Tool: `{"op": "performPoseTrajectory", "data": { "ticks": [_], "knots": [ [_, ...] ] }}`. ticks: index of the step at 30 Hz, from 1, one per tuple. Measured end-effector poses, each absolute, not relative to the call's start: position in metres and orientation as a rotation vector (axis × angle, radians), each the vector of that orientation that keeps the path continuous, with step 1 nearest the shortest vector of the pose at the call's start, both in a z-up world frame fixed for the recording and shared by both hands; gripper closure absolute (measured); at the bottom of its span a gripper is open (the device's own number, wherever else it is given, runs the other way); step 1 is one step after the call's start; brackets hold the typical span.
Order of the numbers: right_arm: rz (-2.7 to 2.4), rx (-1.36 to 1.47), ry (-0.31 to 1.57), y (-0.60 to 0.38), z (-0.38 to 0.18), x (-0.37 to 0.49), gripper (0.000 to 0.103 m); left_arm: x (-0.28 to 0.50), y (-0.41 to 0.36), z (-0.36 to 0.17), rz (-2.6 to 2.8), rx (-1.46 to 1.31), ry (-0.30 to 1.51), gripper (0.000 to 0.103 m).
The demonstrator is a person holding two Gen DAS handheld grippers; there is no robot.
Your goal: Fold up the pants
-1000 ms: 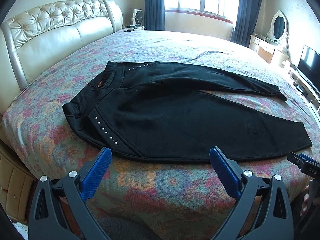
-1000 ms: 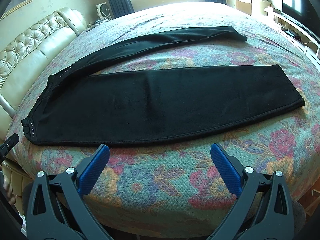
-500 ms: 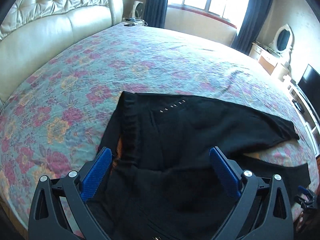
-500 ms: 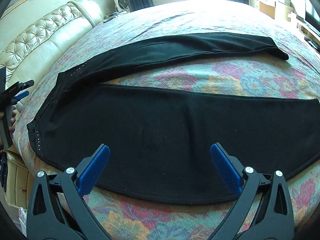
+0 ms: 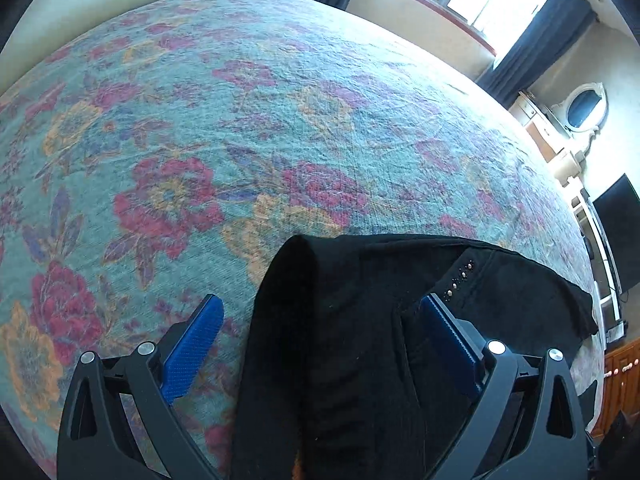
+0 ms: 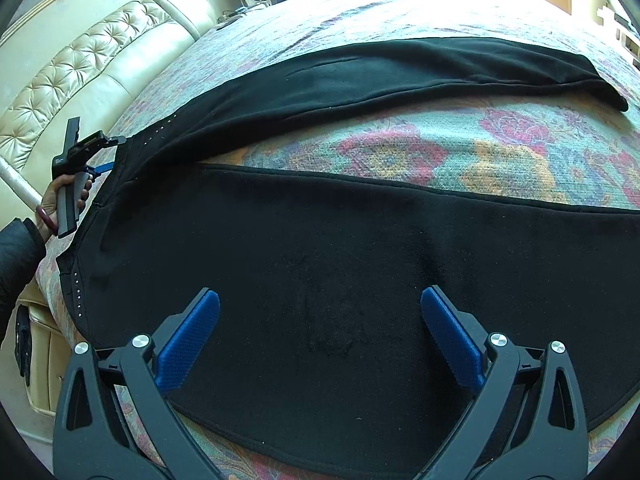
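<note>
- Bedroom; floral bedspread [image 6: 432,152] serves as the folding surface.
- Near: right gripper [image 6: 320,332] spread wide, empty, poised over near leg, likely for lifting.
- Black pants [image 6: 360,264] lie flat, legs splayed right.
- Far left: left gripper [image 5: 320,336] released, straddling the waistband [image 5: 292,280] corner, ready to pinch.

Bed [image 6: 420,152]: wide, covered edge to edge by a floral bedspread [image 5: 240,128] in teal, red and orange. Cream tufted headboard [image 6: 80,68] along one side.

Directly on the bedspread: one pair of black pants [image 6: 360,260], spread flat, legs splayed apart with a wedge of bedspread showing between them. Waistband end lies toward the headboard side; small metal studs [image 5: 460,278] near the waist.
</note>
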State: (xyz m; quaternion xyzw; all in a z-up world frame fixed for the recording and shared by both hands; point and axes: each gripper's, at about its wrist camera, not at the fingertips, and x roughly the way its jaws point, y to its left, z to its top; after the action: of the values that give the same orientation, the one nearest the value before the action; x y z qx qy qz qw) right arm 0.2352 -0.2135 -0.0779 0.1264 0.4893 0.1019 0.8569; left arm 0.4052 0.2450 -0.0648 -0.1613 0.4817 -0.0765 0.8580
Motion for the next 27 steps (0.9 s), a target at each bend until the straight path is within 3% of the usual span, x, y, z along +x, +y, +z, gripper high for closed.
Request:
{"op": "performPoseTrajectory", "data": {
  "ticks": [4,6,7,12,17,22,27],
  "knots": [
    [0.263,0.252,1.024,-0.215,-0.076,0.247,0.002,0.418,0.24,-0.075,-0.183,-0.382,1.023,0.007],
    [0.304,0.259,1.018,-0.219,-0.072,0.256,0.002,0.42,0.244,-0.077,-0.172,-0.408,1.018,0.06],
    [0.341,0.268,1.017,-0.222,-0.069,0.263,0.002,0.421,0.247,-0.082,-0.21,-0.463,1.032,0.078],
    [0.496,0.288,0.989,-0.247,-0.048,0.33,0.002,0.42,0.239,-0.082,-0.206,-0.414,1.034,0.081],
    [0.439,0.021,0.956,-0.249,-0.032,0.44,0.002,0.423,0.239,-0.087,-0.172,-0.431,1.039,0.082],
    [0.415,-0.143,1.021,-0.231,-0.051,0.534,0.002,0.426,0.235,-0.089,-0.166,-0.42,1.037,0.082],
    [0.424,-0.233,1.052,-0.208,-0.072,0.572,0.003,0.428,0.235,-0.093,-0.166,-0.439,1.033,0.079]
  ]
}}
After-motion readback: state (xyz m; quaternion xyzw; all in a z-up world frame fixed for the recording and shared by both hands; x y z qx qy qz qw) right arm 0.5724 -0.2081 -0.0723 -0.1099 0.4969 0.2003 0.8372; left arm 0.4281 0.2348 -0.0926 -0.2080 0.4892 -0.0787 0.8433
